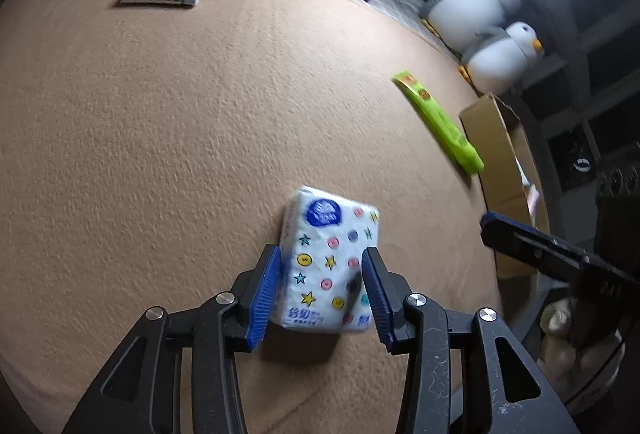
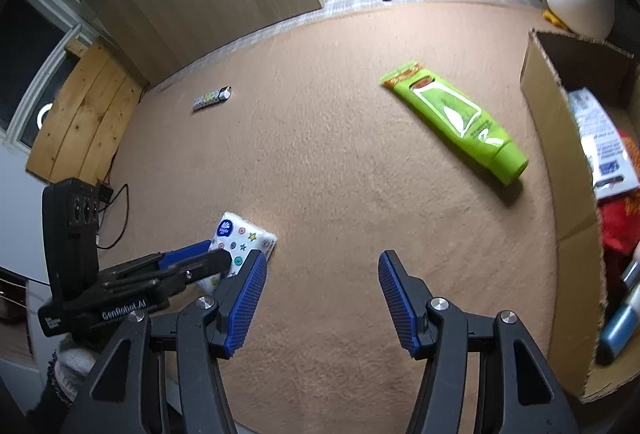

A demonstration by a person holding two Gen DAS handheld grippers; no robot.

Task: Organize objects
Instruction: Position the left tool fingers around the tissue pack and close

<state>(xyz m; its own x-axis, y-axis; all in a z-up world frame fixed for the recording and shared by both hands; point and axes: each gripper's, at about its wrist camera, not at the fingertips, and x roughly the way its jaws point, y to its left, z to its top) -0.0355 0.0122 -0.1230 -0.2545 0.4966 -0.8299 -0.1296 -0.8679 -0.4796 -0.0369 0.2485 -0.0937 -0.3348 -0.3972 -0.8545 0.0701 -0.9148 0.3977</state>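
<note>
Left tongs point(image 1: 322, 288) grasping tissue pack point(image 1: 330, 258), right tongs point(image 2: 320, 296) released, green tube point(image 2: 456, 119) beside cardboard box point(image 2: 560, 169)

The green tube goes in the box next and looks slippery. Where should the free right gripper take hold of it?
Take the green tube from above, across its flat middle, one finger on each long edge. It lies flat on the mat, and its cap end looks thicker. The right gripper is open and empty.
</note>
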